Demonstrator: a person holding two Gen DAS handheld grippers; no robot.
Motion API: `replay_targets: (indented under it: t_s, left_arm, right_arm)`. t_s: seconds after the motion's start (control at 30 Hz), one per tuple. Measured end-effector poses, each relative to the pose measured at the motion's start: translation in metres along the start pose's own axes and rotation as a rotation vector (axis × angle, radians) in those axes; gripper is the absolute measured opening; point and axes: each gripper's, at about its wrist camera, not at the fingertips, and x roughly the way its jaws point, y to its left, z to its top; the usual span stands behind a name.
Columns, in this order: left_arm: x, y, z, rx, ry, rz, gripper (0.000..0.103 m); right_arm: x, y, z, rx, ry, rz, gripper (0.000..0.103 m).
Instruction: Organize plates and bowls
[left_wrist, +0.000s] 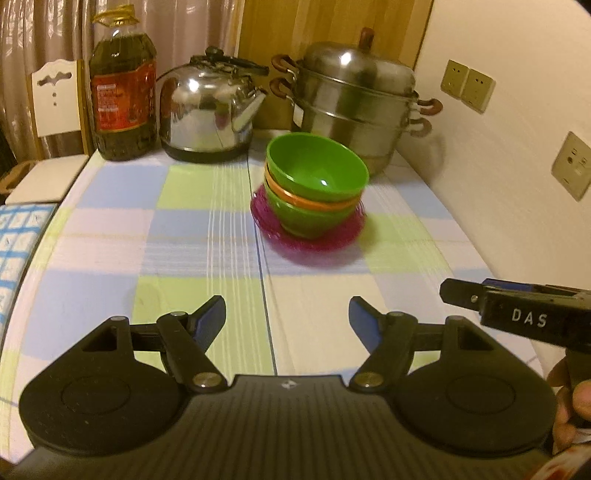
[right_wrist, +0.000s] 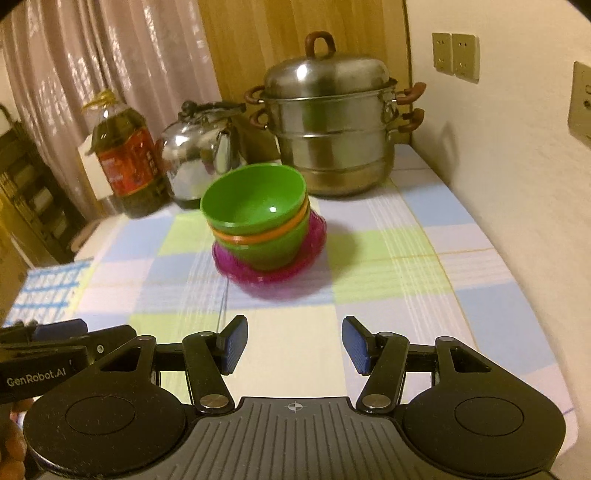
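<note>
Left wrist view: the left gripper (left_wrist: 287, 319) hangs over the checked worktop (left_wrist: 110, 236), its jaws spread with nothing between them. The right gripper (right_wrist: 294, 345) is likewise released and empty, close beside the left one. Ahead of both, well apart from either, 3 bowls (left_wrist: 317, 177) sit nested, green, orange, green, on a stack of purple plates (left_wrist: 275, 229) near the worktop's middle. Behind them stand an oil bottle (left_wrist: 123, 88), a kettle (left_wrist: 208, 110) and a steamer pot (left_wrist: 354, 103), against the wall (left_wrist: 517, 147).
</note>
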Motion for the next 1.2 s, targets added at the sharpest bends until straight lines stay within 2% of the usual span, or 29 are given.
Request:
replay_targets:
  t_s: [0.2,0.33,0.63,1.2]
  left_arm:
    - [-0.017,0.001,-0.015,-0.016,0.017,0.023,0.071]
    - [-0.028,-0.001,-0.025,-0.009,0.026,0.064,0.071]
    - [-0.049,-0.007,-0.038,-0.013,0.012,0.051,0.072]
    - [-0.062,-0.02,-0.05,0.006,0.021,0.024,0.072]
  right_arm:
    - [-0.02,0.002,-0.019,-0.005,0.002,-0.007,0.057]
    - [-0.032,0.008,-0.028,-0.026,-0.001,-0.005,0.057]
    - [-0.052,0.016,-0.041,-0.048,-0.009,0.018,0.057]
    - [-0.071,0.018,-0.066,-0.073,0.008,-0.024,0.057]
